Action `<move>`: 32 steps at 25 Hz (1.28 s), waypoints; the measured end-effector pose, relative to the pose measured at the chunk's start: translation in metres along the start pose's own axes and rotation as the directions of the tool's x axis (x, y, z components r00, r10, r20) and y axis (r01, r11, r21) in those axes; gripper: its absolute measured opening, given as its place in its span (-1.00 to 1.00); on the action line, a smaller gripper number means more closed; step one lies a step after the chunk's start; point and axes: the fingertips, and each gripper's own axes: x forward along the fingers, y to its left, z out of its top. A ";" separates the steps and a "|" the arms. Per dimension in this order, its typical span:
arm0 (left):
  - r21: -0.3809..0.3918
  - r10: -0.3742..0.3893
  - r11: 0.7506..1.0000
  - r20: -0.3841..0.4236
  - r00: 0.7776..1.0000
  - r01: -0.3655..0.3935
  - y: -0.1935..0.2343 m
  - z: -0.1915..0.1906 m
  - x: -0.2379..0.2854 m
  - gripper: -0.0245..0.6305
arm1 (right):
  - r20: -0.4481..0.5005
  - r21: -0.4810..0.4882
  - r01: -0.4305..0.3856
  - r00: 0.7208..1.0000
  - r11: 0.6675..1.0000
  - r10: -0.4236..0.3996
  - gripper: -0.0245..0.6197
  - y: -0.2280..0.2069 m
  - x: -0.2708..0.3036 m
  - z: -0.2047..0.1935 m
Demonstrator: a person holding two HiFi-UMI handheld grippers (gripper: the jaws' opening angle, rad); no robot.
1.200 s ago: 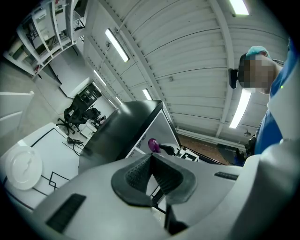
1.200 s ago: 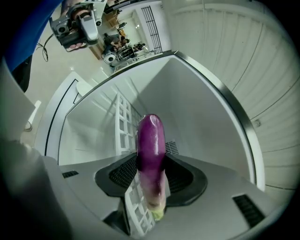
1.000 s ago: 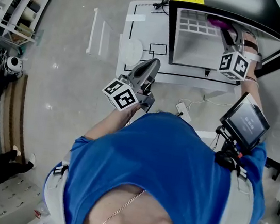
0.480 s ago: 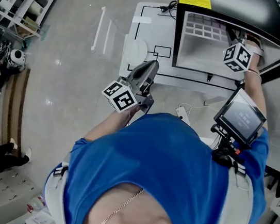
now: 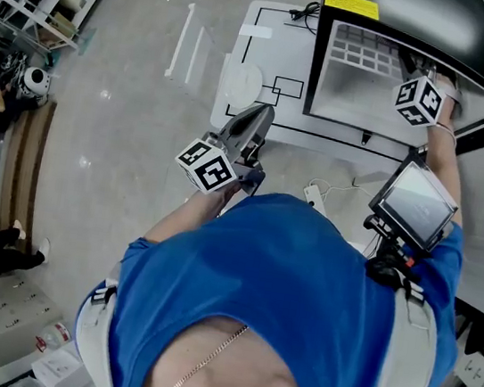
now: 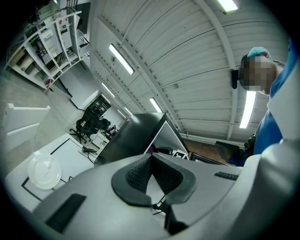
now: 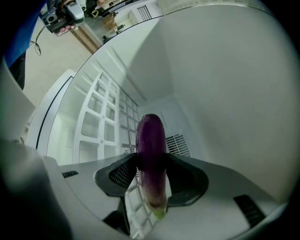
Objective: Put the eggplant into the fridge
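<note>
A purple eggplant (image 7: 151, 154) stands lengthwise between the jaws of my right gripper (image 7: 152, 176), which is shut on it; its green stem end points back toward the camera. That gripper reaches into the open fridge (image 5: 368, 72), over the white grid shelf (image 7: 101, 126), with the white inner walls all around. In the head view only the right gripper's marker cube (image 5: 418, 99) shows at the fridge's right side; the eggplant is hidden there. My left gripper (image 5: 249, 131) hangs outside, in front of my chest, jaws shut with nothing between them (image 6: 151, 176).
A white table (image 5: 264, 47) with black outlines stands left of the fridge and carries a clear round plate (image 5: 241, 80). A tablet (image 5: 416, 207) is strapped to the right forearm. Cables lie on the floor below the fridge. Shelving racks line the far left.
The right gripper has shifted a little further to the right and up at the fridge opening, and the eggplant no longer shows in the head view. The left gripper has stayed put.
</note>
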 end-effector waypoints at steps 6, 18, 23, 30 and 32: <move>-0.010 0.002 1.000 -0.001 1.000 -0.002 -0.005 -0.004 -0.003 -0.90 | 0.044 0.062 -0.040 0.998 0.997 0.037 -0.33 0.000 -0.010 0.007; -0.009 -0.003 1.000 -0.009 1.000 0.003 -0.005 -0.011 0.000 -0.90 | 0.059 0.090 -0.052 0.997 0.995 0.047 -0.33 0.006 -0.010 0.005; -0.012 -0.002 1.000 -0.013 1.000 0.002 -0.005 -0.012 -0.001 -0.90 | 0.057 0.114 -0.039 0.998 0.993 0.033 -0.33 0.006 -0.010 0.003; -0.009 -0.004 1.000 -0.023 1.000 0.003 -0.003 -0.015 0.000 -0.90 | 0.062 0.194 -0.027 0.998 0.981 0.015 -0.33 0.007 -0.014 0.002; -0.008 -0.006 1.000 -0.028 1.000 0.005 -0.002 -0.017 0.002 -0.90 | 0.066 0.223 -0.031 0.998 0.974 0.017 -0.33 0.009 -0.016 0.002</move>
